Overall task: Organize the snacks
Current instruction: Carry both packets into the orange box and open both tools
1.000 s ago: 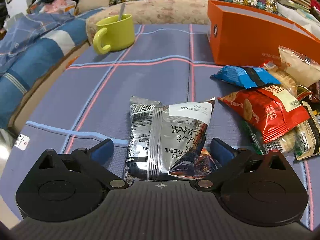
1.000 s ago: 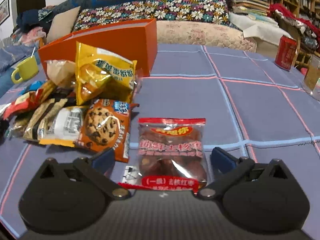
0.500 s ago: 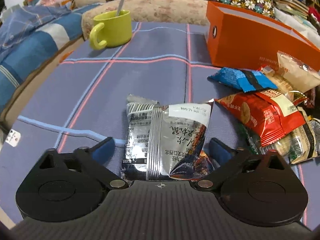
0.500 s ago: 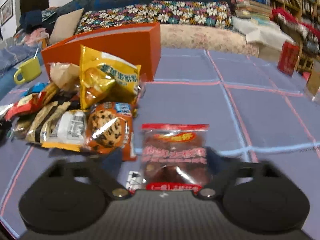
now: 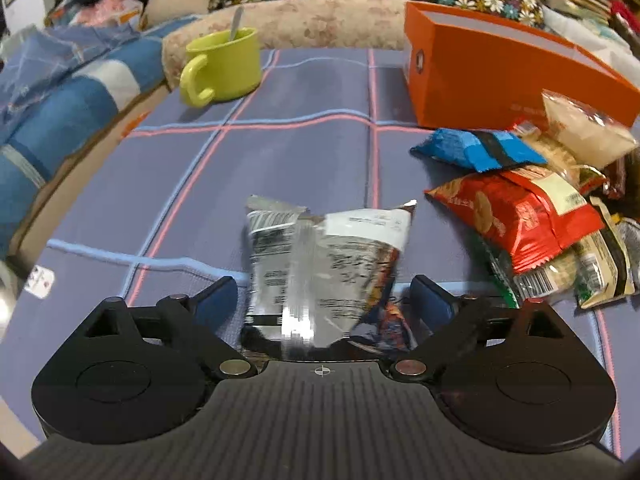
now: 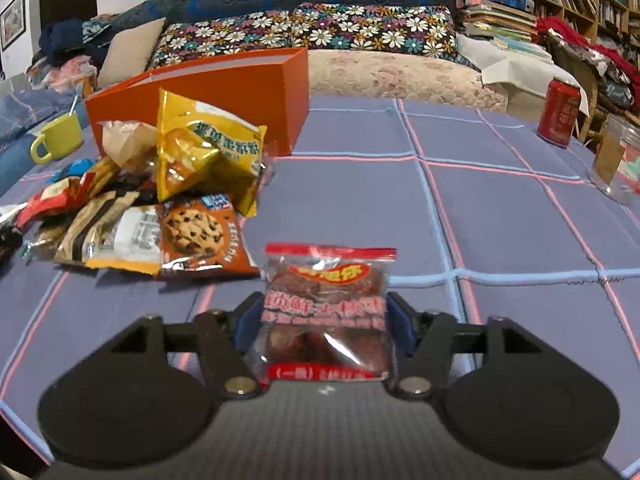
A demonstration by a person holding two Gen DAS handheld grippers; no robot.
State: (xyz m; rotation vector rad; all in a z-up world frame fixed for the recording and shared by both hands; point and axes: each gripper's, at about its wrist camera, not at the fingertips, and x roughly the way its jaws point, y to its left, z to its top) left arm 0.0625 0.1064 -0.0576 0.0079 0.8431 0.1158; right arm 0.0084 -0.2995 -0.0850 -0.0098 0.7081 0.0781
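Snacks (image 5: 520,216) lie in a loose heap on the blue checked table (image 5: 280,152), with two packets pulled out toward you, one in front of each hand.

In your left view, a green mug (image 5: 224,68) with a spoon (image 5: 237,24) in it stands at the far left of the table. Nearer, a silver packet (image 5: 320,264) sits between the fingers of your left hand-held gripper (image 5: 322,300). Its jaws have just been opening and stand wide, with a gap on either side of the packet, so nothing is gripped; the packet itself is blurred. To its right is the heap, with a blue packet (image 5: 476,150) on the far side and a red packet (image 5: 516,216) nearer. An orange box (image 5: 480,76) stands behind them at the far right.

In your right view, the heap lies to the left. A yellow bag (image 6: 204,156) stands propped in front of the box, and a cookie packet (image 6: 192,232) lies flat on the near edge. Just right of that, your right hand-held gripper (image 6: 324,320) holds a clear red-topped packet (image 6: 326,304). Its jaws have just eased out a little, yet both blue pads sit against the packet's side edges. A red can (image 6: 558,112) and a clear jar (image 6: 618,160) stand well apart at the far right of the table.
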